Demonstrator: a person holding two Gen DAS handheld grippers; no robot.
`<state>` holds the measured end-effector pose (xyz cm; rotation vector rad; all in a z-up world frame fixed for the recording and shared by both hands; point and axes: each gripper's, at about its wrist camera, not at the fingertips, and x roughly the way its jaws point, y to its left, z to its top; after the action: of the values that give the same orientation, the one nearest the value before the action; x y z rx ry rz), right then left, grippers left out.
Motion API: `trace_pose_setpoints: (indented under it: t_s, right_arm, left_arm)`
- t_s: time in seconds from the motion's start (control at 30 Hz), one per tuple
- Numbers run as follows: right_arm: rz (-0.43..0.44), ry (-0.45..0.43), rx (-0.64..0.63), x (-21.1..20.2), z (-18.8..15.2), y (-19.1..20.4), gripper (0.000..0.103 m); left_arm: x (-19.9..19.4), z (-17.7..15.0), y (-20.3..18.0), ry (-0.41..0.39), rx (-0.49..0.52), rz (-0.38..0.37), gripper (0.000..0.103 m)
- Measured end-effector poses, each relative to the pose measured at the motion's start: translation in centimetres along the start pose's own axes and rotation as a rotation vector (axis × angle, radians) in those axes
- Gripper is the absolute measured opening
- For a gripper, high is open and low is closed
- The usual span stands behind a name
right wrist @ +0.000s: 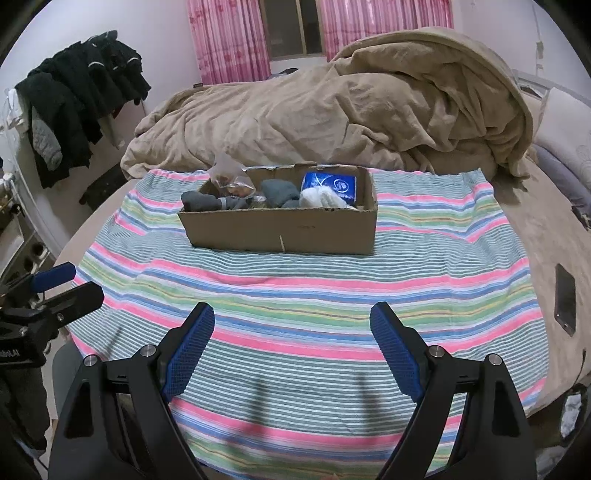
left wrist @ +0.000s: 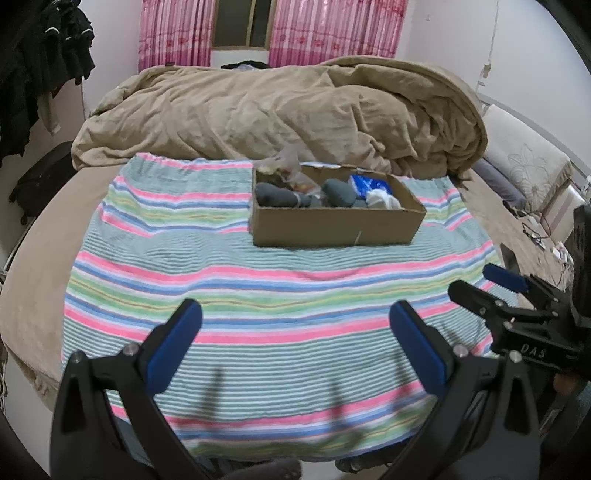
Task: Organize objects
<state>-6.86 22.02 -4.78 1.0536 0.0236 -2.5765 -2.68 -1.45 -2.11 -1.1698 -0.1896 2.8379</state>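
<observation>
A cardboard box point(left wrist: 332, 225) point(right wrist: 280, 230) stands on a striped towel point(left wrist: 258, 295) point(right wrist: 295, 295) on the bed. In it lie grey socks point(left wrist: 277, 195) point(right wrist: 218, 202), a blue packet point(left wrist: 369, 183) point(right wrist: 328, 183), a white bundle point(left wrist: 382, 199) point(right wrist: 321, 197) and a clear plastic bag point(left wrist: 284, 166) point(right wrist: 231, 175). My left gripper point(left wrist: 295, 325) is open and empty above the towel's near part. My right gripper point(right wrist: 291, 325) is open and empty, also short of the box. Each gripper shows at the edge of the other's view, the right one point(left wrist: 491, 284) and the left one point(right wrist: 70, 282).
A crumpled tan duvet point(left wrist: 277, 107) point(right wrist: 351, 107) lies behind the box. A phone point(right wrist: 566, 295) lies on the bed at the right. Dark clothes point(right wrist: 81, 96) hang at the left. Pillows point(left wrist: 524, 162) and cables point(left wrist: 539, 236) are at the right. Pink curtains point(left wrist: 332, 33) hang behind.
</observation>
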Motion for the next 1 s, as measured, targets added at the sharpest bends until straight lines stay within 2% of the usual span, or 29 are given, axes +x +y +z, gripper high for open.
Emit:
trace_pose_setpoints:
  t_s: [1.0]
  right_arm:
    - [0.005, 0.001, 0.008, 0.04, 0.83, -0.44, 0.089]
  left_arm:
    - [-0.07, 0.56, 0.11, -0.002, -0.009, -0.005, 0.102]
